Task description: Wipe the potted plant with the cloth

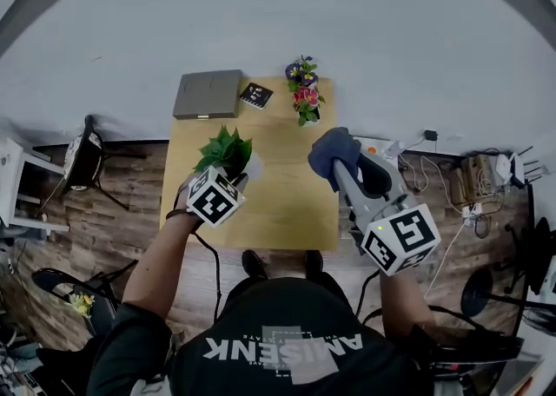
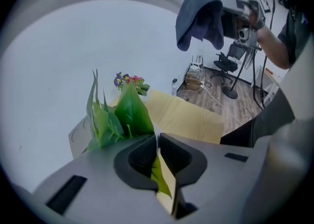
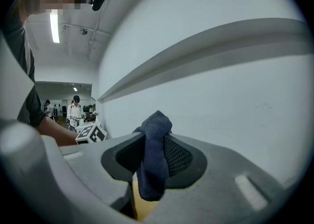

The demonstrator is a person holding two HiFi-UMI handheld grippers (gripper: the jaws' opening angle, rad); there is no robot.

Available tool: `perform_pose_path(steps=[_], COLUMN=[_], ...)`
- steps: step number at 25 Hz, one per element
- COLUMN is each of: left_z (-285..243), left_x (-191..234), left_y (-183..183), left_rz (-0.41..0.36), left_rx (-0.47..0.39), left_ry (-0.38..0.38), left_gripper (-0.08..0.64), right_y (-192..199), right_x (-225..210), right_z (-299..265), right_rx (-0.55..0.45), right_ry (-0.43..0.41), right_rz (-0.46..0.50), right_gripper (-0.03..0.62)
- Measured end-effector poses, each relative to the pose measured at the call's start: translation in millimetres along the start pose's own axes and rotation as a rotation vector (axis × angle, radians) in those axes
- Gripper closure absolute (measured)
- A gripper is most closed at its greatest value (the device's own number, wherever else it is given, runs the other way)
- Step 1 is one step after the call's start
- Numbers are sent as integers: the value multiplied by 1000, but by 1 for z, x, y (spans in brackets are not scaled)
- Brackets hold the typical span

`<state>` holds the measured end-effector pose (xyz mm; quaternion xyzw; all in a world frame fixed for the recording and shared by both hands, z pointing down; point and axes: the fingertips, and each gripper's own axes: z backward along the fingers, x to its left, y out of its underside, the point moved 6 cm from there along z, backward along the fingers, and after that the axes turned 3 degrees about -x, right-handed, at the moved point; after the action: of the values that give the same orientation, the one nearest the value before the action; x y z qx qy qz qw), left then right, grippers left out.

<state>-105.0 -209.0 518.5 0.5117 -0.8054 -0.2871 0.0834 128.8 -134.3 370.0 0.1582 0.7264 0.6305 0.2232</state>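
Observation:
The green potted plant point(image 1: 224, 149) with a pale pot hangs just above the wooden table point(image 1: 287, 207), near its left edge. My left gripper point(image 1: 237, 179) is shut on it. In the left gripper view the jaws point(image 2: 158, 144) pinch near the plant's base, and green leaves point(image 2: 128, 112) rise just beyond the tips. My right gripper point(image 1: 335, 165) is shut on a dark blue cloth point(image 1: 333, 148), held up to the right of the plant and apart from it. The cloth point(image 3: 154, 154) droops between the right jaws and shows again as a hanging bundle point(image 2: 198, 17) in the left gripper view.
A flat grey box point(image 1: 208, 95), a small black card point(image 1: 256, 95) and a pot of colourful flowers point(image 1: 304, 90) stand at the table's far end against the white wall. A chair point(image 1: 82, 160) stands left of the table. Cables and plugs point(image 1: 469, 203) lie on the floor to the right.

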Motion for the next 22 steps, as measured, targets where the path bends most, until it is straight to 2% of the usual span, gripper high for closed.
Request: perform_pose_path(steps=[6,10,14,18,22], left_z=[60,93,118,128,134], left_x=[0,-5,-3,0,0], left_y=[-22,-32,-39,-45,-54], left_rz=[92,107,112,134,142], left_rx=[-115,-169,-220,-224,-227], left_ry=[82,133,130,168,170], left_gripper=[535,538,538,538,538], right_y=[-24,-38,-48,-52,-51], right_x=[15,29,39,47,62], right_z=[-10,-14,-17,-22,-28], right_rx=[-34,-62,-91,-104,-99], right_ry=[-65,-116,-142,-166,-208], right_rz=[40,68,76,83,85], right_gripper=[482,482,482,482,482])
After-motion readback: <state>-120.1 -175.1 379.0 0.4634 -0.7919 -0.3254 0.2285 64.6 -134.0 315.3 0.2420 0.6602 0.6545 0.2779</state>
